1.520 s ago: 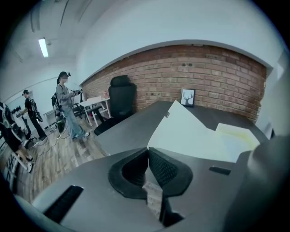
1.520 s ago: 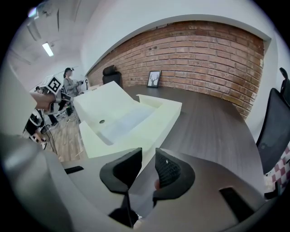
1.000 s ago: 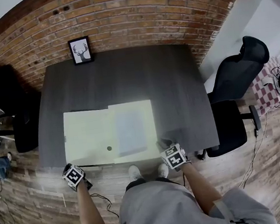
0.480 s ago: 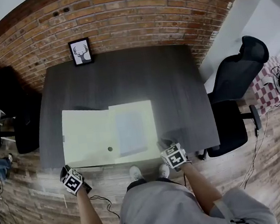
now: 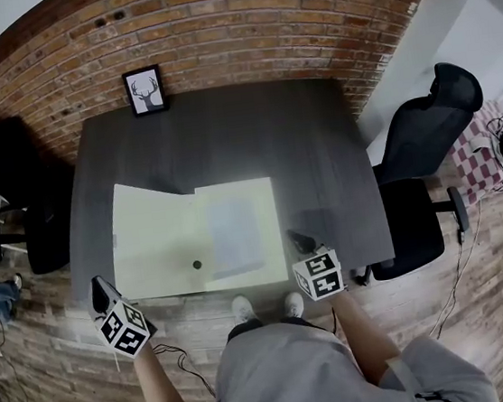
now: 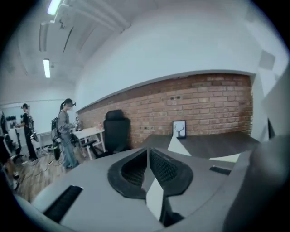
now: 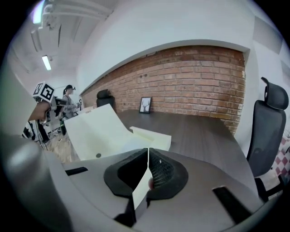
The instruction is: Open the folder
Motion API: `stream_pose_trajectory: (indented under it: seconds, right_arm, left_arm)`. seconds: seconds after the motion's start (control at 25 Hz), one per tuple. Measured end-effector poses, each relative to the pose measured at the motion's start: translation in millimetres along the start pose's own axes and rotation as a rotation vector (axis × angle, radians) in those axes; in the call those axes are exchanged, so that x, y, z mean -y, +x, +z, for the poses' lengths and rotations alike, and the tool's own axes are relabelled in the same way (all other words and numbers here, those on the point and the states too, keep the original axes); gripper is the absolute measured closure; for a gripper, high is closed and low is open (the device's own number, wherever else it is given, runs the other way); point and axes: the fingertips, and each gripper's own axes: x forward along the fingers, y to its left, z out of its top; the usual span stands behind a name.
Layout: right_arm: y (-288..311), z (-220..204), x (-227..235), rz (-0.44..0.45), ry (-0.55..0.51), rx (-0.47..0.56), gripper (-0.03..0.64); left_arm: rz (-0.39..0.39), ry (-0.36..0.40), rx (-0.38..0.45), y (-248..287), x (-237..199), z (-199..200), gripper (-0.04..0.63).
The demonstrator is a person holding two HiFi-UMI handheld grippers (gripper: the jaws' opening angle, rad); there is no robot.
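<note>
A pale yellow folder (image 5: 193, 239) lies open near the front edge of the dark table (image 5: 225, 135). Its right half (image 7: 152, 136) rests flat with a sheet of paper on it. Its left cover (image 5: 152, 240) tilts up off the table, plainly raised in the right gripper view (image 7: 97, 133). My left gripper (image 5: 95, 284) hovers by the cover's front left corner, jaws closing on a pale sliver (image 6: 154, 199) that looks like the cover's edge. The cover's far corner (image 6: 177, 146) shows beyond them. My right gripper (image 5: 294, 236) hangs above the table just right of the folder, jaws closing with no object clearly between them.
A framed deer picture (image 5: 145, 90) leans on the brick wall at the table's back left. One black office chair (image 5: 426, 138) stands to the right, another (image 5: 7, 171) to the left. A person (image 6: 67, 131) stands far off at the left.
Both grippers have risen from the table's front edge. The right jaws have gone from wide to together. The folder's left cover has lifted, its far corner now higher.
</note>
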Motion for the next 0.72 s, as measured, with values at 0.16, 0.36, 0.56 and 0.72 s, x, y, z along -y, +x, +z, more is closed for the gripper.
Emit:
stream_pose_trajectory:
  seconds: [0.16,0.36,0.56,0.72]
  right_arm:
    - [-22,59,-3,-0.032,-0.01,0.158,0.614]
    - [-58,120,-12,-0.067,-0.026,0.33,0.615]
    - [-87,149,-24,-0.087,-0.049,0.429,0.615]
    - [-95,150,-25,-0.09,-0.057,0.446,0.617]
  left_arm:
    - [-0.228,0.042,0.163,-26,89,65,0.588]
    - [-0.503,0.037,0.258,-72,203,95,0.591]
    - [-0.693,0.048,0.268,-103,276,88,0.592]
    - [-0.747,0.053,0.258,-116,299,81,0.592]
